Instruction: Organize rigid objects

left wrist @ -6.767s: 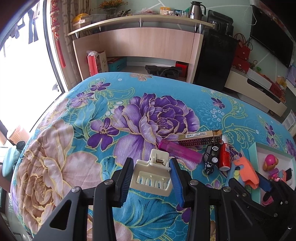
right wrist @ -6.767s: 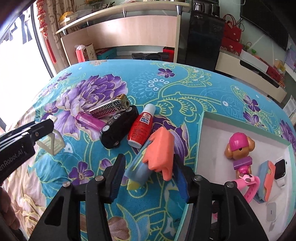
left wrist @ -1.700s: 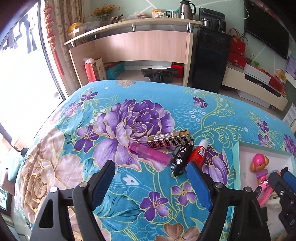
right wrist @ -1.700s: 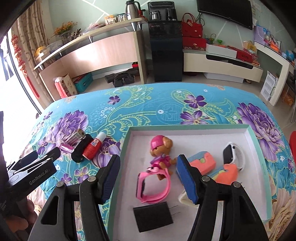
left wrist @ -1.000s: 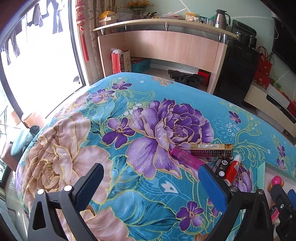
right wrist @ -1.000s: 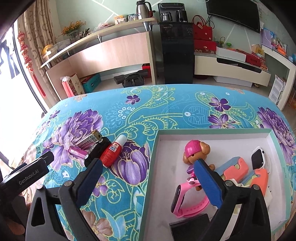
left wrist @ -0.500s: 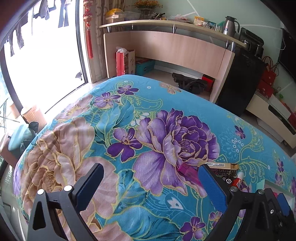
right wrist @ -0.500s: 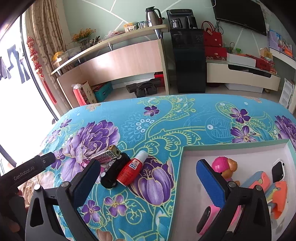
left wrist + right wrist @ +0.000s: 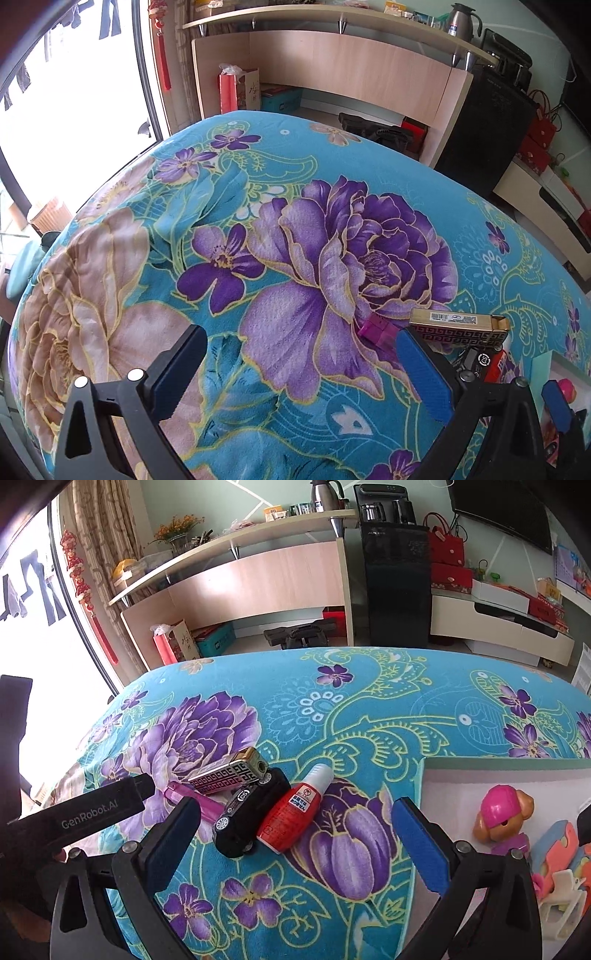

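Note:
On the floral bedspread lie a gold patterned box (image 9: 229,771), a black toy car (image 9: 247,812), a red bottle with a white cap (image 9: 295,810) and a pink lighter (image 9: 192,799). The box (image 9: 458,326) and lighter (image 9: 376,328) also show in the left wrist view. My right gripper (image 9: 295,830) is open and empty, just above the car and bottle. My left gripper (image 9: 303,365) is open and empty over the bedspread, left of the group. A white tray (image 9: 443,775) at the right holds a pink puppy toy (image 9: 504,814) and a white clip (image 9: 565,897).
The bed's far edge drops toward a wooden desk (image 9: 258,579), a black cabinet (image 9: 397,579) and a low TV unit (image 9: 498,627). A bright window (image 9: 74,92) is at the left. The left gripper's body (image 9: 85,812) shows in the right wrist view.
Both grippers let go of their objects, which now lie in the tray, and moved back left. In the last second the right gripper came down toward the car and bottle, and the left shifted left.

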The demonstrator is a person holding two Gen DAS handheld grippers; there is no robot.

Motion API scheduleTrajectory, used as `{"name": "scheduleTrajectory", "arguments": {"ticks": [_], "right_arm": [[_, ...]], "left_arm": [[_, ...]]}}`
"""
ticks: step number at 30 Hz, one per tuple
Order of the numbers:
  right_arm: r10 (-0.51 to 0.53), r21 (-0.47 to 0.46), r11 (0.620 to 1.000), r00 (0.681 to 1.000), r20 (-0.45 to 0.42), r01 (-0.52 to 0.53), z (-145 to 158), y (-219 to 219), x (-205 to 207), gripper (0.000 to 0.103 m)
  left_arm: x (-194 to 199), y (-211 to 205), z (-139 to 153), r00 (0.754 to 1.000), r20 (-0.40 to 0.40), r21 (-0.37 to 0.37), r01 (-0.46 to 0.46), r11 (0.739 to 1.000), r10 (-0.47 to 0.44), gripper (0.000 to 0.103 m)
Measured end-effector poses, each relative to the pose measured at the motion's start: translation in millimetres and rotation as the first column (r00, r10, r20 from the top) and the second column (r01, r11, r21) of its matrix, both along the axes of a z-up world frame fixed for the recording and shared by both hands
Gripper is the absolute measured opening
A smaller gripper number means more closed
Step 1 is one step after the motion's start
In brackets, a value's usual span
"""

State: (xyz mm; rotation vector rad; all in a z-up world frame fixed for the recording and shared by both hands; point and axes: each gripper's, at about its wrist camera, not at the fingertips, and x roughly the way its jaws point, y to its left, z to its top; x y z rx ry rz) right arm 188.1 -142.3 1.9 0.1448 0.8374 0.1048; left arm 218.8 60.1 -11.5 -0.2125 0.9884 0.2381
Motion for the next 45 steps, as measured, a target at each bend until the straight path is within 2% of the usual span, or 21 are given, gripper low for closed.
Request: {"name": "scheduleTrajectory", "arguments": {"ticks": [8,12,16,18,23,27,36,43,45], "right_arm": [[0.014,-0.037,0.999,0.999,-0.039,-0.016,-16,13,6,0.103],[-0.022,-0.015,1.0,0.999,-0.027,0.021,-13,8,5,0.103],[-0.044,-0.018,0.999,0.998,-0.038,0.043,-15,5,6,0.1],[-0.048,-0.016,0.999,0.997,-0.054,0.047,-18,4,7,0.092],[-0.041,-0.014,0.999,0.998,-0.05,0.041,-17,4,7,0.087],[-0.046,0.001,0.999,0.997,-0.058,0.046,-16,0,7,0.087],[-0.038,-0.032,0.999,0.998,-0.06,0.036,-14,0,5,0.086],[-0.011,-0.076,0.997,0.999,-0.053,0.007,-13,6,5,0.086],[0.004,-0.081,0.997,0.999,-0.05,-0.008,-13,9,4,0.082]], "left_arm": [[-3,17,-9,0.999,-0.024,-0.021,-0.029,0.999,0.028,0.103],[-3,20,-10,0.999,-0.026,-0.029,-0.034,0.999,0.034,0.103],[0,11,-11,1.0,-0.023,-0.033,0.008,0.999,-0.009,0.103],[3,4,-13,0.999,-0.022,-0.046,0.038,0.998,-0.039,0.103],[9,-9,-17,0.996,-0.023,-0.066,0.08,0.995,-0.082,0.103],[15,-13,-23,0.994,-0.032,-0.089,0.098,0.991,-0.101,0.103],[32,-29,-28,0.988,-0.061,-0.035,0.139,0.99,-0.141,0.103],[30,-26,-30,0.988,-0.096,0.01,0.121,0.993,-0.12,0.103],[28,-23,-31,0.988,-0.105,0.044,0.119,0.992,-0.114,0.103]]}}
